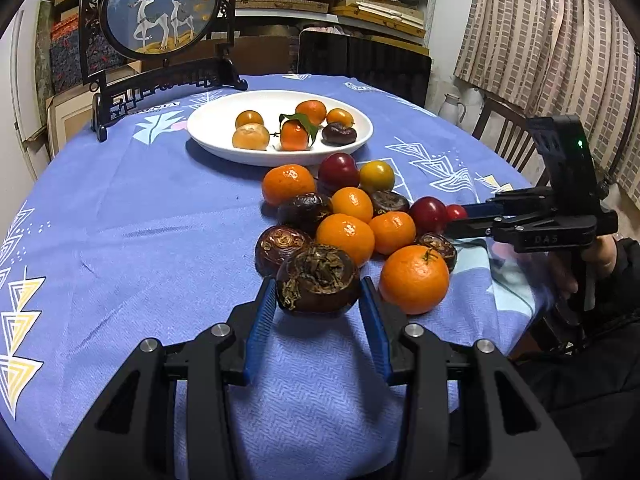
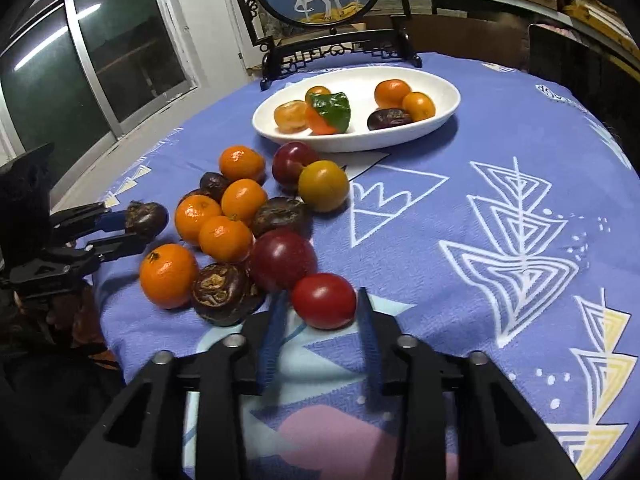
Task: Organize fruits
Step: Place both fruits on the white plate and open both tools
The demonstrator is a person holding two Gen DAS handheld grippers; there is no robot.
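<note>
A pile of oranges (image 1: 345, 239), dark brown water chestnuts and red plums (image 2: 282, 259) lies on the blue tablecloth. A white oval plate (image 1: 208, 128) behind it holds several oranges and one dark chestnut (image 1: 339, 133). My left gripper (image 1: 319, 292) is shut on a dark water chestnut (image 1: 318, 279) at the pile's near edge; it also shows in the right wrist view (image 2: 145, 216). My right gripper (image 2: 323, 300) is shut on a small red tomato (image 2: 324, 300), which also shows in the left wrist view (image 1: 456, 212).
A framed round deer picture on a black stand (image 1: 160, 12) is at the table's back, behind the plate. A yellow-green plum (image 2: 323, 185) lies near the plate. Chairs (image 1: 504, 128) stand at the table's far side. A window (image 2: 92, 60) is to the left.
</note>
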